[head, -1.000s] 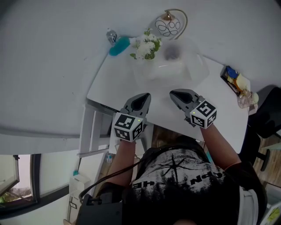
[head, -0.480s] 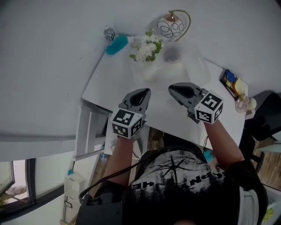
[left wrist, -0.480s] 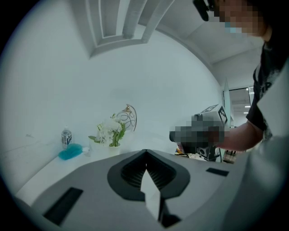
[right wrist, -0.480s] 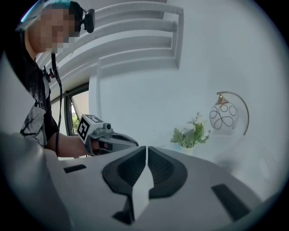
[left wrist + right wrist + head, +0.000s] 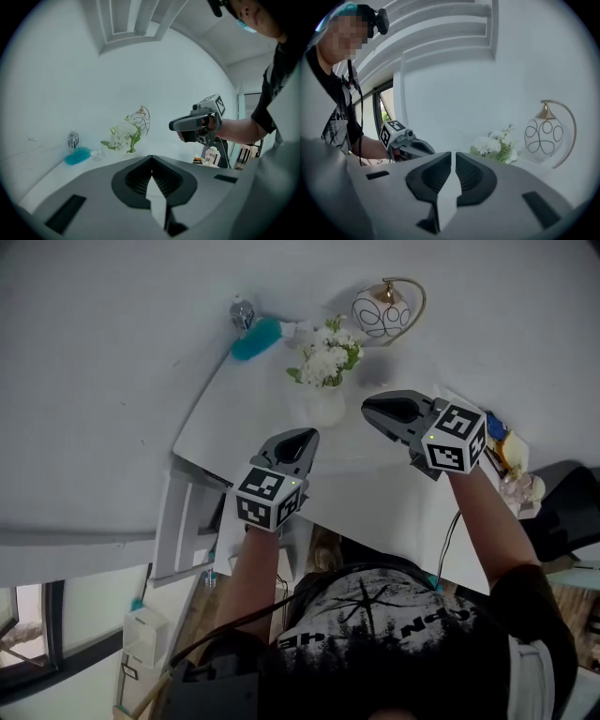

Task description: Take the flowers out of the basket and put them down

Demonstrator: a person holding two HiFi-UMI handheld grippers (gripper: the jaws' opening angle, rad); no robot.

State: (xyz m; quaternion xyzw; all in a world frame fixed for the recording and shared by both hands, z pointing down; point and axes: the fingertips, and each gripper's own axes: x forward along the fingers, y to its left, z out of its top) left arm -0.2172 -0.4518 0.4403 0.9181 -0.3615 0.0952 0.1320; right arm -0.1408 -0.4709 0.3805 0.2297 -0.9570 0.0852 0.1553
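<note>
A bunch of white flowers with green leaves [image 5: 326, 358] stands in a pale container [image 5: 326, 409] that barely shows against the white table [image 5: 394, 498]. The flowers also appear in the left gripper view [image 5: 124, 137] and the right gripper view [image 5: 493, 145]. My left gripper [image 5: 307, 436] is shut and empty, just short of the container on its near left. Held above the table to the right of the container, my right gripper [image 5: 367, 406] is also shut and empty. Each gripper sees the other: the right gripper [image 5: 173, 125], the left gripper [image 5: 429, 150].
A white globe lamp with a gold arch [image 5: 382, 310] stands behind the flowers. A teal object [image 5: 254, 339] and a small bottle [image 5: 243, 311] lie at the far left corner. Small coloured items [image 5: 511, 451] sit at the table's right edge. A white wall backs the table.
Both grippers have moved forward over the table toward the flowers. The right one has also risen and come further. Both stayed shut.
</note>
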